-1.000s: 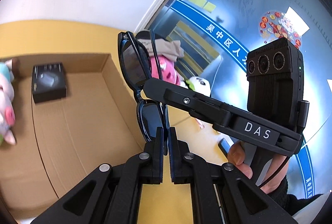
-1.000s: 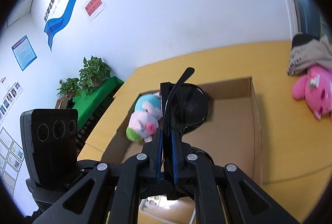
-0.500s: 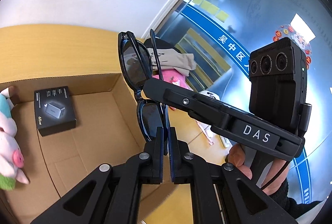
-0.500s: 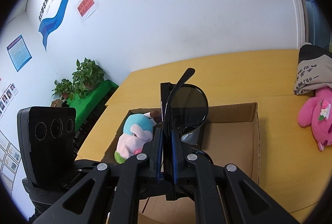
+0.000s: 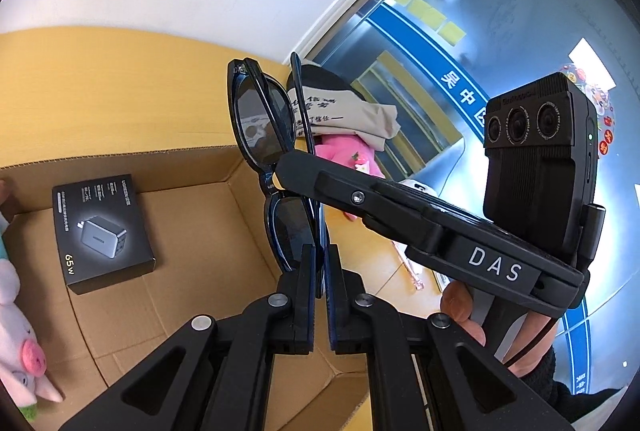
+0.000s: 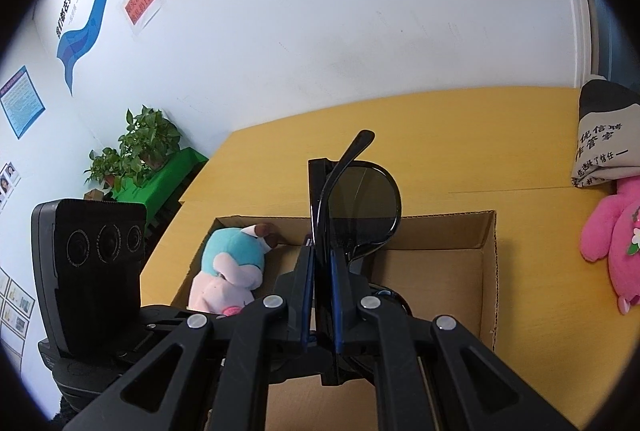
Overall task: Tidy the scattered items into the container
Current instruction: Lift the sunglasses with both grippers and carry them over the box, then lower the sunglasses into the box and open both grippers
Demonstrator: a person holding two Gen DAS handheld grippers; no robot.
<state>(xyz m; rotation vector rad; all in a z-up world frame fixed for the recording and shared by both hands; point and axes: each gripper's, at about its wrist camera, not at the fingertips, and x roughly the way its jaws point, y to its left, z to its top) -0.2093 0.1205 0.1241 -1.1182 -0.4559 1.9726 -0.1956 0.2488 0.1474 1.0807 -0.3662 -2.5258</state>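
Both grippers are shut on one pair of dark sunglasses (image 5: 260, 127), held above the open cardboard box (image 5: 192, 231). My left gripper (image 5: 319, 259) pinches the lower lens end. My right gripper (image 6: 320, 263) pinches the other end; its finger crosses the left wrist view (image 5: 360, 199). The sunglasses stand upright in the right wrist view (image 6: 360, 199). Inside the box lie a black charger box (image 5: 102, 231) and a pig plush in a blue hood (image 6: 232, 267).
A pink plush (image 6: 612, 231) and a folded grey-and-black cloth bag (image 6: 604, 139) lie on the yellow table (image 6: 400, 127) right of the box. A pen-like item (image 5: 408, 267) lies on the table beside the box. Potted plants (image 6: 136, 151) stand beyond the table's left end.
Both grippers moved with the sunglasses toward me and higher over the box. More of the box floor and the charger box now shows in the left wrist view. The grips are unchanged.
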